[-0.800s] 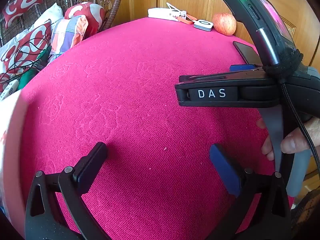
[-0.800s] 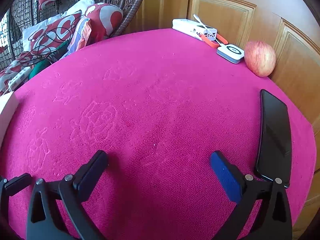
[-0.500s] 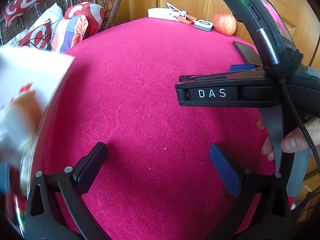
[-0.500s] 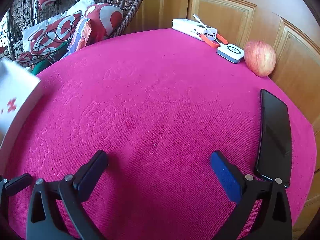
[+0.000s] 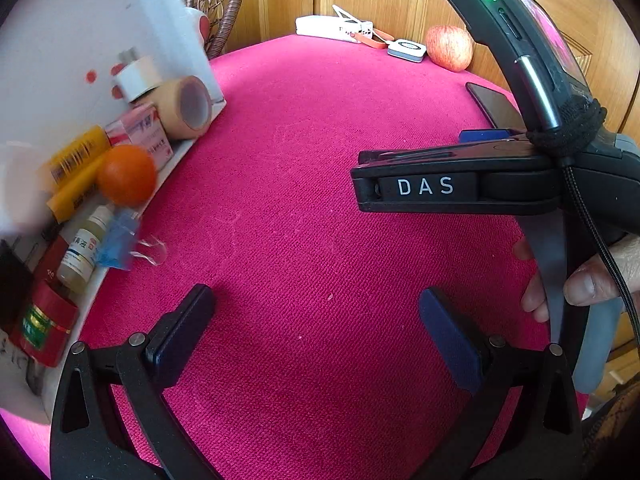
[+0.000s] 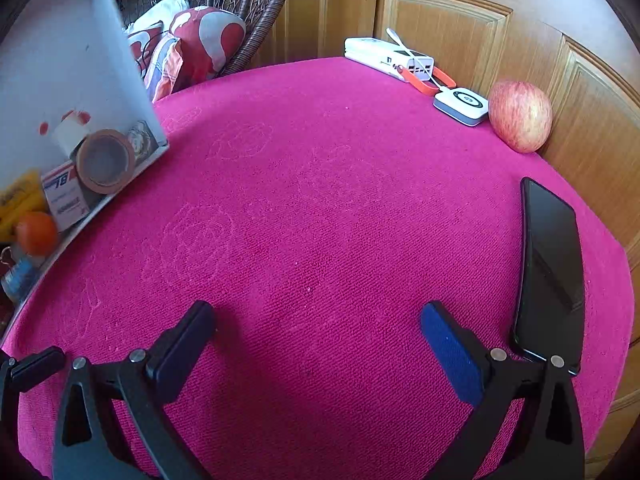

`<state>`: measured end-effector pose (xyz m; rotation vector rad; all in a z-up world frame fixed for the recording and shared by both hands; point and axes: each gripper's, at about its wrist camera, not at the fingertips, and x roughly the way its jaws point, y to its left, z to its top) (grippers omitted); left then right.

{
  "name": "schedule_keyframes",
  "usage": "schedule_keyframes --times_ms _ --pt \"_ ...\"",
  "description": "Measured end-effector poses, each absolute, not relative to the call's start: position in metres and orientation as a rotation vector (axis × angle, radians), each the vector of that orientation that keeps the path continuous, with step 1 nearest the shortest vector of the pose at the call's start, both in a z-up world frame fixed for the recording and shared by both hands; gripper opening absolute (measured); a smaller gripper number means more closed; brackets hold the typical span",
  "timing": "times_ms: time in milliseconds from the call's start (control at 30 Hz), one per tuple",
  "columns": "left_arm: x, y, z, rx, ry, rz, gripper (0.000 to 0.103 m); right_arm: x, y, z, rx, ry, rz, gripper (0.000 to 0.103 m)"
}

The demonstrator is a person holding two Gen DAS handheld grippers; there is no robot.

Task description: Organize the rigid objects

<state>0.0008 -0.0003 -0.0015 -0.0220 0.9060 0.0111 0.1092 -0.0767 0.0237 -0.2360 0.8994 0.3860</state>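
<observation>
A white box [image 5: 72, 60] w/ tape roll [image 5: 188, 106], orange ball [image 5: 126, 174], bottles etc. has just tipped in at the left edge of the pink counter [image 5: 320, 200]; it wasn't there a sec ago. Left hand-held gripper [image 5: 316, 328] & right hand-held gripper [image 6: 318, 336] both gape wide, empty. Sorting likely starts now.

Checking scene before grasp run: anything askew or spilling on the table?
Yes. The white box at the table's left edge is tipped, its contents sliding out: tape roll, orange, small bottle. They look blurred, likely mid-tumble. Both grippers are open and empty.
</observation>
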Motion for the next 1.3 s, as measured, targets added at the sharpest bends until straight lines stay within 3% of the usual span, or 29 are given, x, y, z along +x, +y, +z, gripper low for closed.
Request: schedule_keyframes --times_ms 1300 --pt "0.0034 -0.0039 0.0021 -0.022 0.904 0.01 0.103 0.1089 -0.078 0.0244 -0.238 0.901 0.386 0.103"
